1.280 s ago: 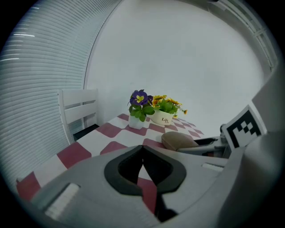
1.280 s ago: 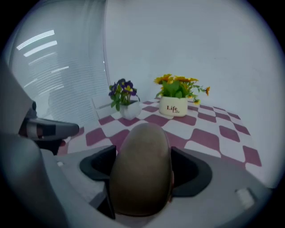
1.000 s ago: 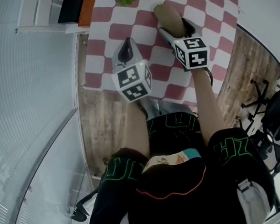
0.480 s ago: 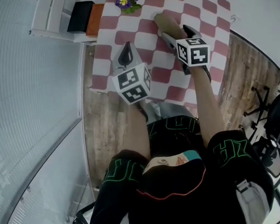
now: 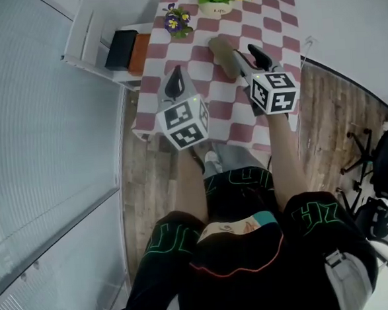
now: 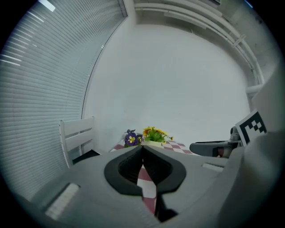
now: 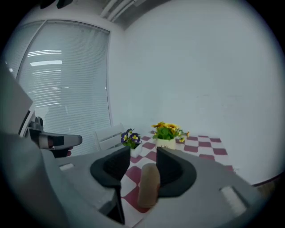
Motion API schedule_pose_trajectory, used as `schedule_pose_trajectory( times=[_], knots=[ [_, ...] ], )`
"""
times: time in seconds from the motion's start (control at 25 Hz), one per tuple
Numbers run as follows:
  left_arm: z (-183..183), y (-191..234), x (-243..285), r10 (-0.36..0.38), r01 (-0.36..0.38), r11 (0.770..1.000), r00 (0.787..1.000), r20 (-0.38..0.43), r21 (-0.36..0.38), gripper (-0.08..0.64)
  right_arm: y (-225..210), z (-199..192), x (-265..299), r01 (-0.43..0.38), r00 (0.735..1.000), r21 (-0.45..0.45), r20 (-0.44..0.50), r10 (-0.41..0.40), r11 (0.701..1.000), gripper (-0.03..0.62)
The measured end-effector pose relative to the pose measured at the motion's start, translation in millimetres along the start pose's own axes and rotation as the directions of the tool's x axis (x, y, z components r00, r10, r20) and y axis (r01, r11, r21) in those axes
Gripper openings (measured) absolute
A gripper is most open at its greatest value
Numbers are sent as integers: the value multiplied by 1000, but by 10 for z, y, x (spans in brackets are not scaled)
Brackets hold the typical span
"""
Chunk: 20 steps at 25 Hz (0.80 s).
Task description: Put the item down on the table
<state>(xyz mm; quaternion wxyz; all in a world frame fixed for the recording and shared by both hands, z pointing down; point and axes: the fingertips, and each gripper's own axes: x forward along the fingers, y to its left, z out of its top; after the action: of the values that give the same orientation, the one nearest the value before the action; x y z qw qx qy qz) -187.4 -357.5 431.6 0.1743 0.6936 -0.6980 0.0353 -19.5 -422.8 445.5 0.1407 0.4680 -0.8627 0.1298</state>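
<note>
Right gripper [image 7: 143,152] fingers apart, just been closing, empty; brown roll [image 7: 148,185] on checked table [image 7: 201,145] below them. Left gripper [image 6: 142,149] fingers together.

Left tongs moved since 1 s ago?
Yes, upward. In the head view the checked table has shrunk while the left tongs look as large as before, so they rose away from it.
</note>
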Motion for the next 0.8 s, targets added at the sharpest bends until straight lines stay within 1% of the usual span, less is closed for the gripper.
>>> schedule_pose_trajectory(
  times=[0.04,0.08,0.16,0.4,0.52,0.64,0.8],
  knots=[
    [89,-15,-38,-6,6,1000,1000,23,7,11,8,115,-80,25,999,-25,37,-24,999,170],
    [191,-25,-68,-14,13,1000,999,49,15,11,15,244,-151,53,996,-55,77,-49,997,141],
    [369,-28,-155,-28,25,999,995,96,31,11,67,473,-293,95,985,-98,153,-79,991,94],
    [767,-78,-475,-56,42,996,983,174,84,10,247,923,-722,120,956,-123,282,-81,985,5],
    [988,-107,-545,-68,42,992,973,222,118,9,293,1077,-822,140,947,-157,310,-86,978,5],
    [1162,-177,-581,-92,57,988,963,254,143,9,298,1145,-867,199,947,-224,295,-128,954,5],
    [1305,-299,-574,-126,82,983,952,280,163,11,289,1314,-980,210,939,-234,318,-130,949,5]
  ],
)
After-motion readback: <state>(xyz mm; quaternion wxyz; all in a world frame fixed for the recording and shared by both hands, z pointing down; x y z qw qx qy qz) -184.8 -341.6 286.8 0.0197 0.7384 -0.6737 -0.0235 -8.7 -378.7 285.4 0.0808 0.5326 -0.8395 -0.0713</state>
